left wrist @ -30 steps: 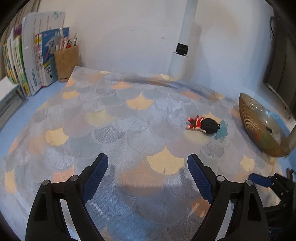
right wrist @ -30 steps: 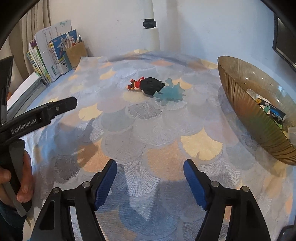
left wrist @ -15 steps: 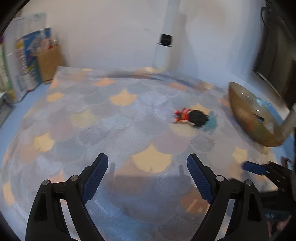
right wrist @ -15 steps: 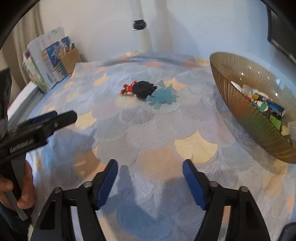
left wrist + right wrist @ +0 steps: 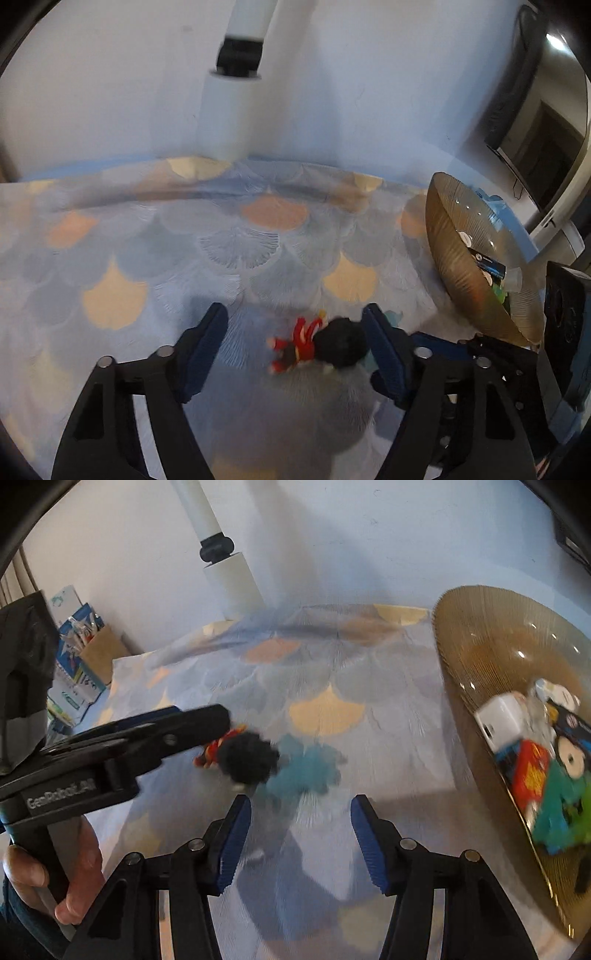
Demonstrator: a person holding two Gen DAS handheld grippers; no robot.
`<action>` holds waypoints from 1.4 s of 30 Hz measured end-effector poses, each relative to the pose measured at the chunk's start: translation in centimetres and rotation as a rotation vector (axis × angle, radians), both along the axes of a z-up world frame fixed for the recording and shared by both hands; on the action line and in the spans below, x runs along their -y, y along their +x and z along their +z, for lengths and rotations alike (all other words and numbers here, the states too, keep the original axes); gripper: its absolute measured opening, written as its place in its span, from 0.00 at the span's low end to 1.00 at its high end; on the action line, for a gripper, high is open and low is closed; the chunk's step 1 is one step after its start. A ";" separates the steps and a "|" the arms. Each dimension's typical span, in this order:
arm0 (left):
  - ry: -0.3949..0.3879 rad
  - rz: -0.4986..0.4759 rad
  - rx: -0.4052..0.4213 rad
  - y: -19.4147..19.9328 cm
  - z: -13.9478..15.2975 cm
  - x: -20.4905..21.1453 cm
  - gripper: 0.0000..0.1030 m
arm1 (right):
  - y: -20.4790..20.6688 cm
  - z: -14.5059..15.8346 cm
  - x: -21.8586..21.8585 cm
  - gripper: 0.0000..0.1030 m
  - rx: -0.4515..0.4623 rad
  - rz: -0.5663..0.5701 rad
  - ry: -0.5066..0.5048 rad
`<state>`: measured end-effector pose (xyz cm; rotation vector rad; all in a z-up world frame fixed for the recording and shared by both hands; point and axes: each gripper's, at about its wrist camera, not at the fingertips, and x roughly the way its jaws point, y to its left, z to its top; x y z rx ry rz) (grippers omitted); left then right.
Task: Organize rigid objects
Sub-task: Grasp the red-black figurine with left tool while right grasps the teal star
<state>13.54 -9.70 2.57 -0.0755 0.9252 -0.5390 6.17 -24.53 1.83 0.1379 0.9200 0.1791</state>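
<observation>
Left to right, here's where this could go sideways: the left gripper (image 5: 295, 332) has its jaws closing around the little red-and-black figurine (image 5: 317, 345), which lies flat on the scallop-patterned cloth (image 5: 110, 258). The black head sits almost against the right-hand pad while the left pad is well clear, so I reckon the far pad will shove the toy sideways before anything pinches, and it could skid or roll out. Nothing's gripped yet as far as I can tell. The right gripper (image 5: 301, 834) is also narrowing with nothing between its jaws, aimed just short of the teal spiky toy (image 5: 306, 768), which touches the figurine's head. With both tools crowded into one spot, they may knock each other or bump the neighbour's toy. The ribbed amber glass bowl (image 5: 480, 635) full of sorted bits sits at the right, so a wide swing might clip its rim. Compared with a second ago, the figurine was way out in the middle distance and both grippers stood wider; now both are right on top of the toys.
</observation>
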 end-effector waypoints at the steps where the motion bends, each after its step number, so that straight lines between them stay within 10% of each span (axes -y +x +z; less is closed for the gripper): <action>1: 0.002 -0.016 -0.003 0.3 -0.3 0.3 0.64 | 0.4 0.0 -0.2 0.54 0.003 0.004 -0.013; 16: 0.069 -0.266 -0.031 -1.5 -1.3 1.3 0.64 | -2.4 0.3 0.4 0.44 0.018 0.038 -0.020; 25: 0.277 -0.252 0.122 -0.7 -1.2 4.4 0.66 | -5.1 -0.2 2.2 0.44 0.021 0.013 0.063; 28: 0.275 -0.280 0.127 -1.6 -1.3 4.5 0.46 | -5.3 -0.2 2.1 0.44 0.033 0.021 0.068; 42: 0.220 0.074 0.074 -11.7 1.0 -2.7 0.46 | -11.0 1.5 -1.0 0.44 0.008 0.209 0.008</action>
